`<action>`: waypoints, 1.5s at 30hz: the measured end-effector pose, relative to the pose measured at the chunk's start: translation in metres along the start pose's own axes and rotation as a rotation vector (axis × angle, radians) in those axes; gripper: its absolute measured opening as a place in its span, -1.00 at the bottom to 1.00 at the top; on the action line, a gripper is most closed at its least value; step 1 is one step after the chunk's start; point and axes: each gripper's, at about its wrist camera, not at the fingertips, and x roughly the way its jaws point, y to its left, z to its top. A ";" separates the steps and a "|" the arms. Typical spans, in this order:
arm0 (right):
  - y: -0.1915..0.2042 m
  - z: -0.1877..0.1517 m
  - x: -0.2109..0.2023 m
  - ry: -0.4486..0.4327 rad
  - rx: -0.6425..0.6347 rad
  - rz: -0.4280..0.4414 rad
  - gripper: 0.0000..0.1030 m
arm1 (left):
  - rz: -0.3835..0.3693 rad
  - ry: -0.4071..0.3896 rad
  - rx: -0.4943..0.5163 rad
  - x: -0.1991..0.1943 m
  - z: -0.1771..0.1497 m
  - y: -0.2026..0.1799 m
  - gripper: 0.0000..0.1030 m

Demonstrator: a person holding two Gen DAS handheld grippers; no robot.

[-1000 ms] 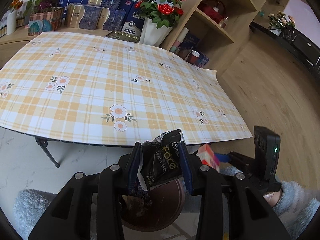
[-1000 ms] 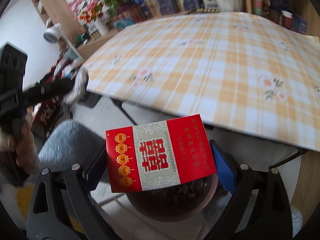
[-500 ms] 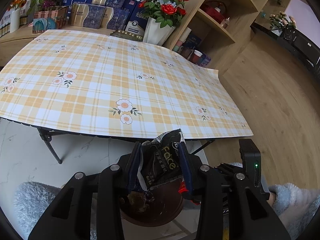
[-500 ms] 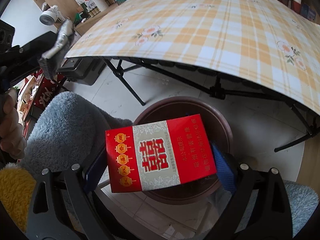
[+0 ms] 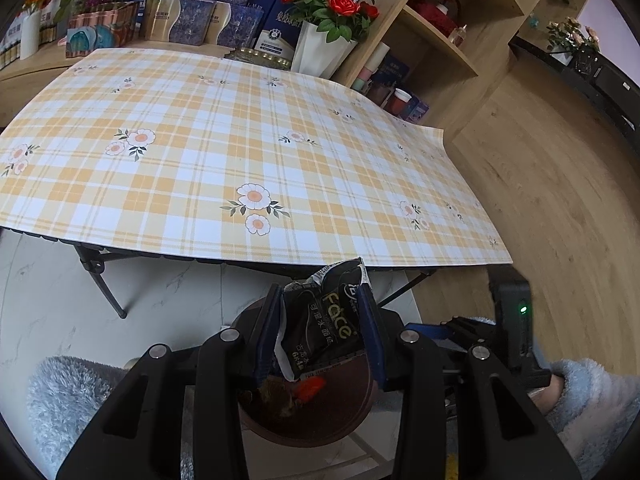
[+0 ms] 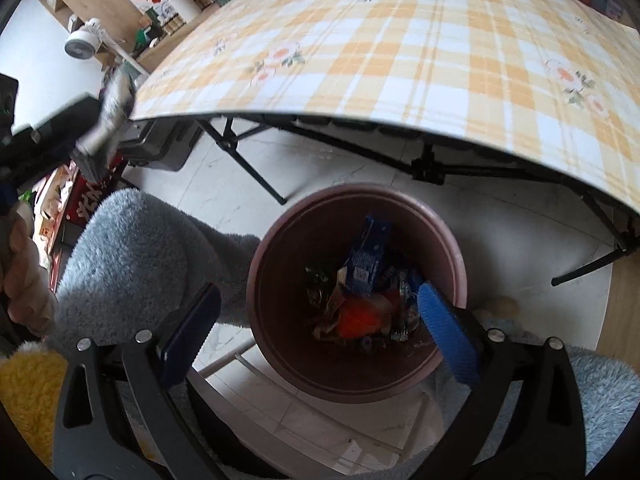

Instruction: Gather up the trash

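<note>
The left gripper has its two blue pads pinching a crumpled black wrapper printed with the word "Face"; the wrapper stands upright between the pads, its torn silvery top edge poking above them. Directly below it sits a round, reddish-brown trash bin on the pale marble-patterned floor, with a scrap of red visible inside. The right gripper has its jaws spread wide with nothing between them, one dark blue pad at the left and one brighter blue pad at the right, the latter hanging over the bin's rim. In the right wrist view the trash bin shows as a pinkish-brown bucket, and its bottom holds a heap of trash: a blue carton standing on end, an orange-red piece, and crinkled foil wrappers. A grey fleece sleeve lies just beside the bin's left edge, and a hand at the far left grips the other tool's handle. Beyond the bin stands a folding table on black legs, covered by a yellow-and-white plaid tablecloth with small daisy prints. Behind the table, red roses in a white vase stand next to wooden shelving, with blue and gold boxes stacked along the back.
</note>
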 end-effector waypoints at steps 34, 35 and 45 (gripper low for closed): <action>-0.028 0.026 -0.118 -0.323 0.014 -0.225 0.89 | 0.080 0.434 0.301 0.133 -0.043 -0.026 0.38; -0.029 0.026 -0.119 -0.327 0.014 -0.229 0.89 | 0.085 0.427 0.308 0.133 -0.043 -0.027 0.41; -0.021 0.035 -0.145 -0.382 0.010 -0.250 0.89 | 0.128 0.160 0.304 0.071 0.000 -0.042 0.75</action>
